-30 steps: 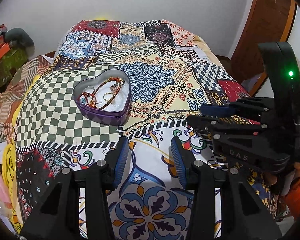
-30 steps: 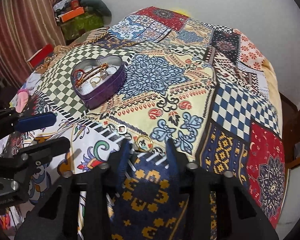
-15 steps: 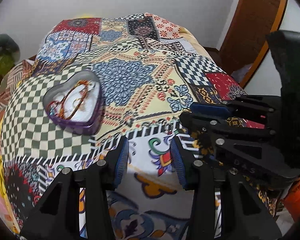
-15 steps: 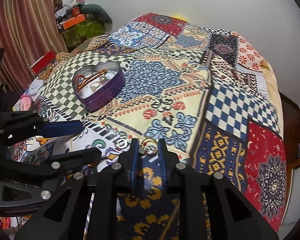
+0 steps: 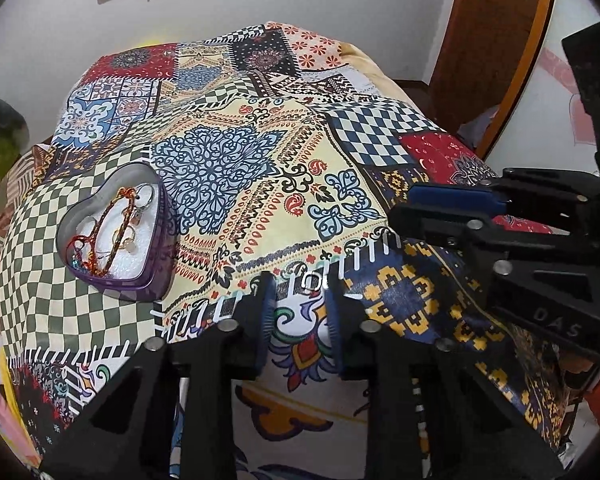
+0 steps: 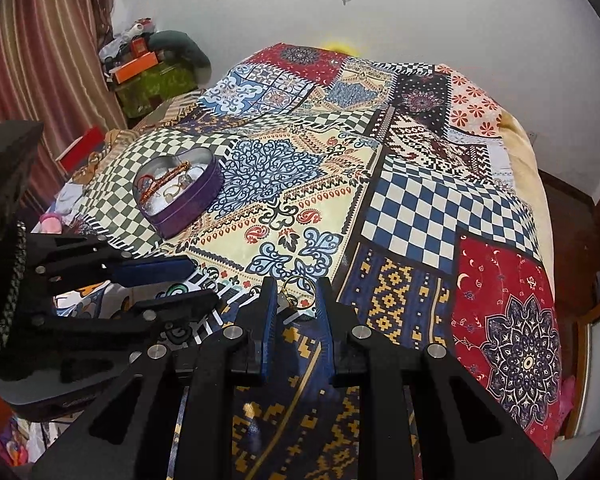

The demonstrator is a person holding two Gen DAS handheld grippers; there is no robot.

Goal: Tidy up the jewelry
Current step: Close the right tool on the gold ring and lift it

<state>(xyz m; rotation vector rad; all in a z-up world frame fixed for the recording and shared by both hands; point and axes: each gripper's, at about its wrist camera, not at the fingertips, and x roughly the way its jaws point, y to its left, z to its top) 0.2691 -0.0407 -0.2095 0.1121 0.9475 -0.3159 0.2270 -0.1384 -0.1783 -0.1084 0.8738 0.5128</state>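
Jewelry's split up right now: most of it sits in the heart-shaped purple tin [image 5: 116,236] over on the left of the patchwork bedspread [image 5: 260,184], a tangle of red and orange bracelets [image 5: 108,232] plus a couple of rings on the white lining. Moving right, the left gripper [image 5: 300,300] has its jaws closing in on a small silver ring [image 5: 312,282] lying on the cloth right at the fingertips; the ring is between the tips, but I can't tell if the pads are touching it. Right next to it on that side, the right gripper [image 6: 296,300] is pinching a gold ring [image 6: 298,292] between its blue pads [image 6: 270,320], with the ring standing up just above the bedspread. The tin is well apart from both rings.
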